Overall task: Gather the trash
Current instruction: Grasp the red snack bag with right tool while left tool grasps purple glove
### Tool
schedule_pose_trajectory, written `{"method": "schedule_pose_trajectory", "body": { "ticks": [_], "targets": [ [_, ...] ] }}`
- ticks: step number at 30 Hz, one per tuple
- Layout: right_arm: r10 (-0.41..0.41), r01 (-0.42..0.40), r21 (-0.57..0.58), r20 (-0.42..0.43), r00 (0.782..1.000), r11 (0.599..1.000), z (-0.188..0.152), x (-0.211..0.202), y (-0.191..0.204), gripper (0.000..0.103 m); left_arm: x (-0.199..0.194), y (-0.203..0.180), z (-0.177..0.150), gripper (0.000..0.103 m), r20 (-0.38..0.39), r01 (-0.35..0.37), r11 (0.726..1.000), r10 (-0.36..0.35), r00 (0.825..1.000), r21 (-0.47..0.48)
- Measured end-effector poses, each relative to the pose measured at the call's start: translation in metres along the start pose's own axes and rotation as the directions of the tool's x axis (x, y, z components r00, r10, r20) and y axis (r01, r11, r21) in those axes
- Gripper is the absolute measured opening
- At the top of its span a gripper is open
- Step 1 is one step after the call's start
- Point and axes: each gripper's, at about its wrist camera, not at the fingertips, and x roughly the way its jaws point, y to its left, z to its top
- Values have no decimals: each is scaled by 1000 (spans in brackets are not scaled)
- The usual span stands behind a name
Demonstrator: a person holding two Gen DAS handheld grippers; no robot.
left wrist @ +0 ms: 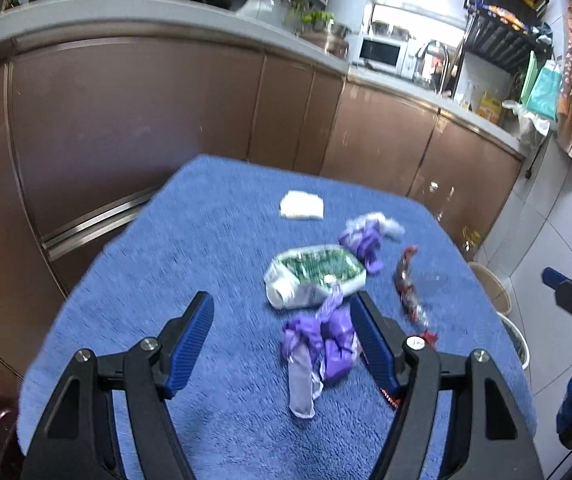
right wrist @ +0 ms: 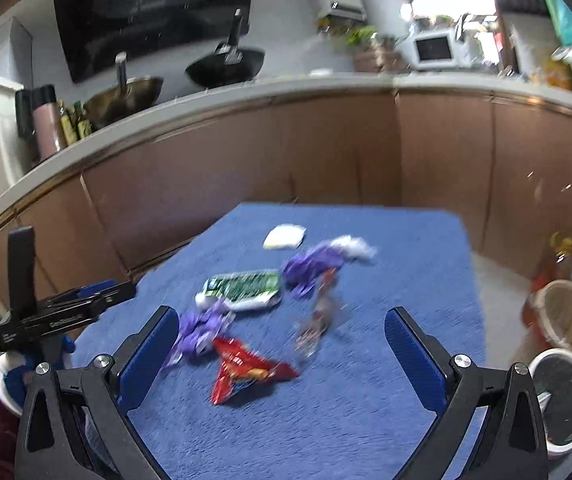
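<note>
Trash lies on a blue cloth-covered table [left wrist: 205, 248]: a near purple wrapper [left wrist: 322, 340], a green-and-white packet [left wrist: 314, 274], a far purple wrapper [left wrist: 362, 236], a clear red-printed wrapper [left wrist: 406, 284] and a white tissue [left wrist: 301, 205]. My left gripper [left wrist: 281, 308] is open and empty, just over the near purple wrapper. My right gripper [right wrist: 281, 330] is open and empty above a red wrapper [right wrist: 245, 368]; the near purple wrapper [right wrist: 201, 328], the packet [right wrist: 243, 288] and the tissue [right wrist: 283, 237] show there too. The left gripper [right wrist: 97, 294] shows at its left.
Brown kitchen cabinets [left wrist: 125, 120] stand behind the table, with pans and a microwave [left wrist: 380, 51] on the counter. On the floor to the table's right stand a beige bin [right wrist: 570, 318] and a white bin with a dark inside [right wrist: 564, 394].
</note>
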Motion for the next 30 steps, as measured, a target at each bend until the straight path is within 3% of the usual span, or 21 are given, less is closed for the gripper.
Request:
{"method": "schedule_pose_trajectory", "body": {
  "ticks": [8,15,21,24,30],
  "targets": [
    [72,-77,-38,-131,989,996,-15,49,16,101,43,-2,-8,68,-123,77,997,-80,989,-23],
    [109,-125,-57,-227,968,990,-25,86,24,82,77,9,-15,53,-211,126,988,-143,967,-90],
    [131,-152,-54,-284,950,987,-30,109,22,69,92,13,-18,52,-239,161,979,-186,953,-123],
    [139,-159,-41,-310,940,986,-34,119,18,64,101,15,-19,46,-254,169,976,-200,946,-139],
    [150,-170,-25,-362,920,985,-41,133,12,39,109,27,-19,34,-252,187,962,-235,939,-200]
  ]
}}
